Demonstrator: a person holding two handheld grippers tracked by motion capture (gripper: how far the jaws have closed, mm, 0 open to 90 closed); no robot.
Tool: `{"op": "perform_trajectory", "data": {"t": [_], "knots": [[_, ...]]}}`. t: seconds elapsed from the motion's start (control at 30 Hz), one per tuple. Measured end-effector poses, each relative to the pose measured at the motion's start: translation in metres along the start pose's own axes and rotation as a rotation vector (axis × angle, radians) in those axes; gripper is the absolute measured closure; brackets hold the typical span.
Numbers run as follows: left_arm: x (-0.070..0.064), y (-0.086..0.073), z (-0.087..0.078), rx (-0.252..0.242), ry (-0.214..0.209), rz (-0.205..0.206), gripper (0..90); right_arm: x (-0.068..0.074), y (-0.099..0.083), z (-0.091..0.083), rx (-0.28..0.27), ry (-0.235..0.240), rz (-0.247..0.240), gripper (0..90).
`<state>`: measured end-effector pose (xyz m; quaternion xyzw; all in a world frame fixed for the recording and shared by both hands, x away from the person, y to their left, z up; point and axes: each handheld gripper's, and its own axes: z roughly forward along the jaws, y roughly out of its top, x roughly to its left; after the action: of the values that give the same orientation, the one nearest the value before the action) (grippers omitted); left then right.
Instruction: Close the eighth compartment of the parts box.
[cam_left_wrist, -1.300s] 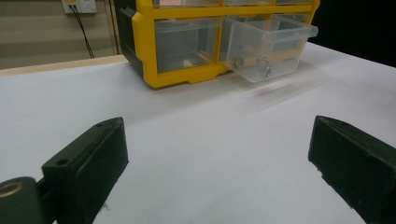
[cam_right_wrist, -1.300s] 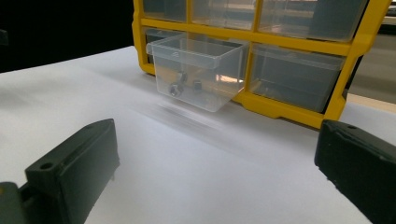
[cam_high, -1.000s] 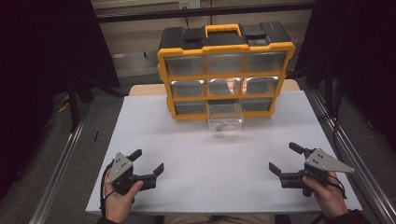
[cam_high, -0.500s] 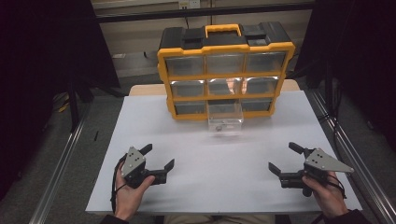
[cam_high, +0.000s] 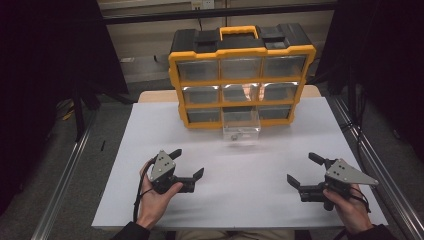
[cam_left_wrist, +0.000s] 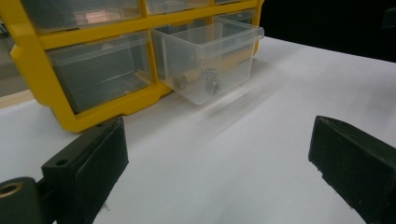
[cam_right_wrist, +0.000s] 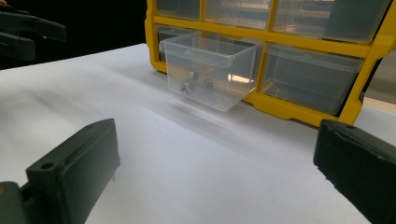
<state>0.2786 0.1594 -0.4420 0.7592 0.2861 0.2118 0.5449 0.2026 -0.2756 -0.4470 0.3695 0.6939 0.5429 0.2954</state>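
A yellow and black organiser with clear drawers stands at the far side of the white table. Its bottom middle drawer is pulled out and holds a few small metal nuts. My left gripper hovers open above the near left of the table, with nothing between its jaws. My right gripper is open and empty at the near right. Both point toward the drawer, well short of it.
The organiser fills the far middle of the table. Metal rails run along both sides of the table, with dark floor beyond. In the right gripper view the other gripper shows at the upper left.
My left gripper has moved to the right and slightly forward, toward the table's middle. The right gripper has stayed in place. The drawer is as it was.
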Motion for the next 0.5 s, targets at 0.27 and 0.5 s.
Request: {"op": "perform_trajectory", "data": {"t": [0.27,0.5], "knots": [[-0.001,0.007,0.018,-0.003,-0.028,0.006,3.3,0.0,0.0,0.0,0.001,0.003,-0.001,0.0],[-0.004,0.013,0.036,0.009,-0.042,0.014,3.4,0.0,0.0,0.0,0.003,0.004,-0.001,0.0]]}}
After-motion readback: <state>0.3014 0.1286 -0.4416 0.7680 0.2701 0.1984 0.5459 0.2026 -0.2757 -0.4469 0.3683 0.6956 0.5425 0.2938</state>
